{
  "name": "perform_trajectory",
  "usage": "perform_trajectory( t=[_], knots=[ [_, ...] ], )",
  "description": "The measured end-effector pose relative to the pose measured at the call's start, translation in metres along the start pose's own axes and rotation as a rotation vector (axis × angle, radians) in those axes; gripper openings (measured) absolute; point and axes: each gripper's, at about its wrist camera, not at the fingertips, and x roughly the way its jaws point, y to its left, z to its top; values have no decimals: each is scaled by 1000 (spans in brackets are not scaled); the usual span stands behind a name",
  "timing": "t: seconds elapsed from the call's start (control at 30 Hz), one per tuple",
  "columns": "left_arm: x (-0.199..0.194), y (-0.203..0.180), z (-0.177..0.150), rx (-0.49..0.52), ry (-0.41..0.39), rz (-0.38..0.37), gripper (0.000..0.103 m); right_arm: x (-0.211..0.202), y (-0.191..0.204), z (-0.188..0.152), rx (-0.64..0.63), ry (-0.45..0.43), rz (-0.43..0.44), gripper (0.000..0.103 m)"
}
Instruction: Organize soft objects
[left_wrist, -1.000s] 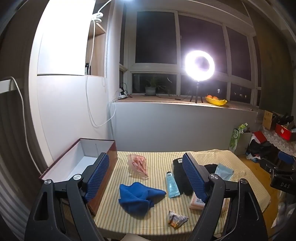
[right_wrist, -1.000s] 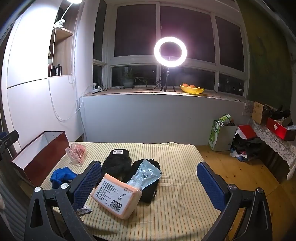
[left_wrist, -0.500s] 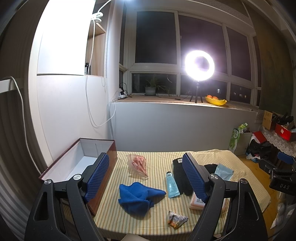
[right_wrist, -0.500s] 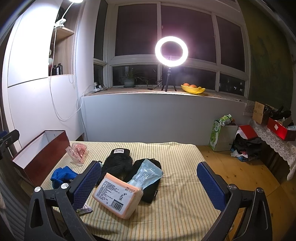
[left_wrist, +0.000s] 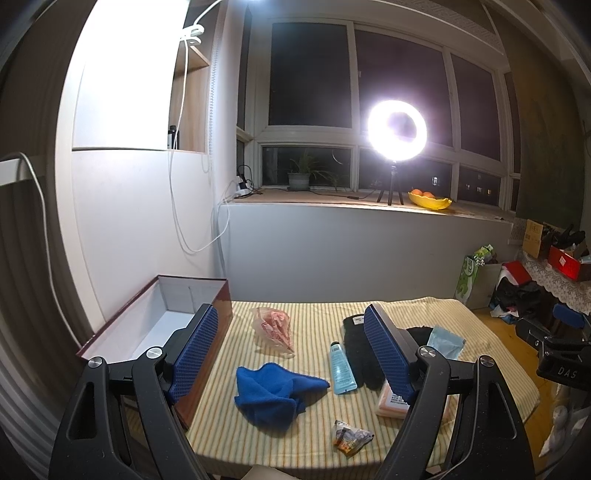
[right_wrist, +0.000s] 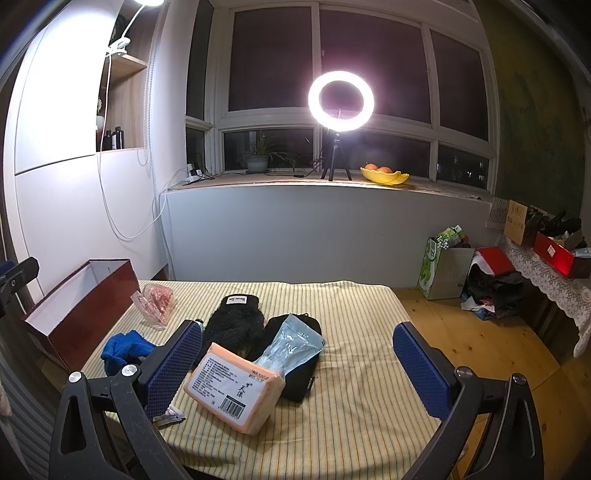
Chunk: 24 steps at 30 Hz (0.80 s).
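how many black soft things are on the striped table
2: a fuzzy black labelled beanie mid-table, and a smooth black fabric pouch right beside it, under the pale blue packet. More may be hidden.

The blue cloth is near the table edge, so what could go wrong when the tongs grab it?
The blue cloth is a loose heap, so the open left tongs may pinch only a fold and it may sag. The snack wrapper lies close by, near the table edge; a sweep might knock it off. The tube beside the cloth might get nudged too.

Glaring ring light (left_wrist: 397, 130), dim fisheye-warped room
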Motion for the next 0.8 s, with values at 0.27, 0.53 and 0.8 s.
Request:
perform_trajectory(
  t=[0.27, 0.53, 0.8],
  knots=[
    [0, -1, 0, 1, 0, -1, 81, 0, -1, 0, 0, 2, 1, 102],
    [1, -1, -1, 0, 0, -3, 81, 1, -1, -1, 1, 3, 1, 102],
    [1, -5, -2, 2, 2, -6, 81, 1, -2, -2, 3, 4, 2, 102]
  ],
)
